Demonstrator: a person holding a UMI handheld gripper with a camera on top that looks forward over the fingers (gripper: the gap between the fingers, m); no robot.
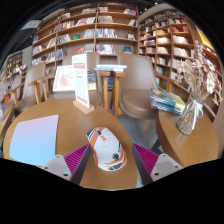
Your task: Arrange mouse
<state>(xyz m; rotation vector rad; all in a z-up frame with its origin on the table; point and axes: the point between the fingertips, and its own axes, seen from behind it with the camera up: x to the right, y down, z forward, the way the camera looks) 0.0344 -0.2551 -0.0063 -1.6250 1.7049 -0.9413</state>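
Note:
A white mouse with orange and black markings (105, 148) lies on the brown wooden table (150, 130), between my two fingers. My gripper (110, 159) is open; the pink pads (76, 156) stand either side of the mouse with table showing in the gaps. A pale blue mouse pad (34, 139) lies on the table to the left of the mouse.
A standing sign card (82, 83) is on the table beyond the mouse. Stools and a small table (110, 85) stand further back. A vase with pale stems (190, 105) and stacked books (167, 101) sit to the right. Bookshelves (90, 30) line the walls.

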